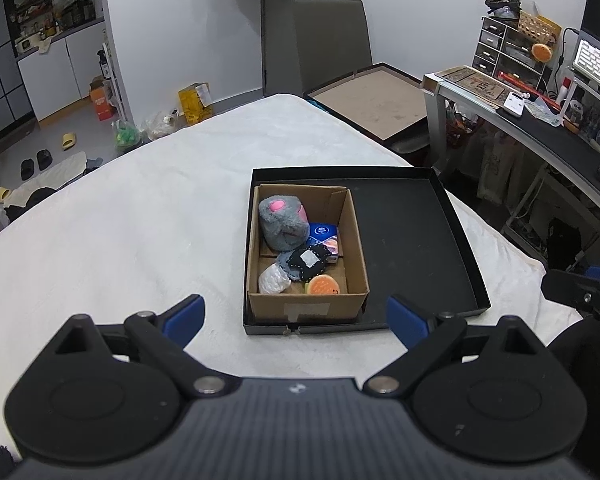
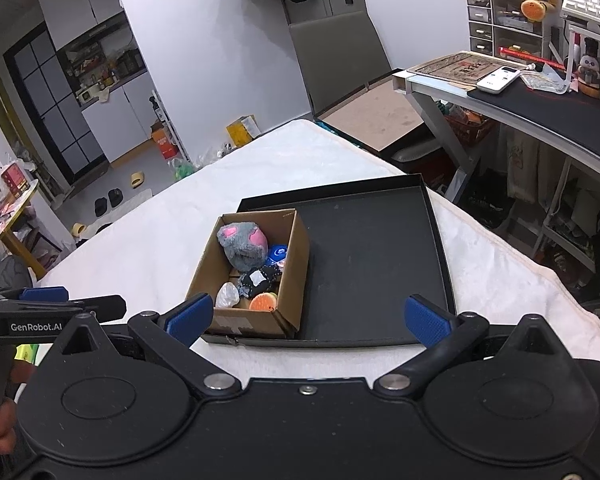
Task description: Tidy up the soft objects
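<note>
A brown cardboard box [image 1: 358, 236] [image 2: 296, 264] sits in the left part of a shallow black tray [image 1: 412, 236] [image 2: 372, 256] on the white bed. Inside lie a grey plush with pink patches [image 1: 282, 222] [image 2: 242, 246], a blue packet [image 1: 322, 232] [image 2: 278, 254], a dark stitched pouch [image 1: 304, 264] [image 2: 258, 280], a white crumpled bag [image 1: 274, 280] [image 2: 227, 295] and an orange round toy [image 1: 323, 285] [image 2: 263, 301]. My left gripper [image 1: 296, 320] hovers open just before the tray's near edge. My right gripper [image 2: 308, 318] is open too, empty, near the same edge.
The white bed cover [image 1: 140, 200] [image 2: 160, 232] spreads to the left of the tray. A grey chair [image 1: 332, 40] and a brown board [image 1: 376, 100] stand behind the bed. A cluttered desk [image 1: 540, 120] [image 2: 520, 100] runs along the right. Slippers and bags lie on the floor at left.
</note>
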Tool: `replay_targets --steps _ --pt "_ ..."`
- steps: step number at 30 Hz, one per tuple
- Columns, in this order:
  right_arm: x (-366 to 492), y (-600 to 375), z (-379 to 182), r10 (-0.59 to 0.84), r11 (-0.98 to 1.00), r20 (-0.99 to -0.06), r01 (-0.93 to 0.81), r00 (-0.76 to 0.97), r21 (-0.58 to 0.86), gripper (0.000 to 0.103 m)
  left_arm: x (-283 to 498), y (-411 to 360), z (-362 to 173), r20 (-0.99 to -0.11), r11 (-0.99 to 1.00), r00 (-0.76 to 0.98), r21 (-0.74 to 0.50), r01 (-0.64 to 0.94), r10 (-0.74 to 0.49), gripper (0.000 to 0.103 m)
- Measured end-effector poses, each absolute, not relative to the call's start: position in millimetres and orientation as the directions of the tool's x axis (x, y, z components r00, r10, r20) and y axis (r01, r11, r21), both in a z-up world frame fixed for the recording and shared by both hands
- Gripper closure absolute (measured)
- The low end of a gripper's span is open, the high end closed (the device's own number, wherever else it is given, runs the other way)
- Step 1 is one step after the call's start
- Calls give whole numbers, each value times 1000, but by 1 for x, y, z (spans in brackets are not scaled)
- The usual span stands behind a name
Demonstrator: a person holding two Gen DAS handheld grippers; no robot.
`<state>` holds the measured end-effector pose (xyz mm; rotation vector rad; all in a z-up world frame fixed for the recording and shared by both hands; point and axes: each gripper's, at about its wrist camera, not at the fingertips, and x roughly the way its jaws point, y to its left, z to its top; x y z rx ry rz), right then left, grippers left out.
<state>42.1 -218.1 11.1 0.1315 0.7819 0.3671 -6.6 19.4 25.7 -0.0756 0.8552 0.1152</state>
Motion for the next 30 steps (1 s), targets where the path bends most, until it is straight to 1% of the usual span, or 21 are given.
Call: replay_targets --steps 30 --pt "37 -217 13 373 927 -654 -290 658 237 0 -12 24 24 -760 991 645 -13 -136 79 7"
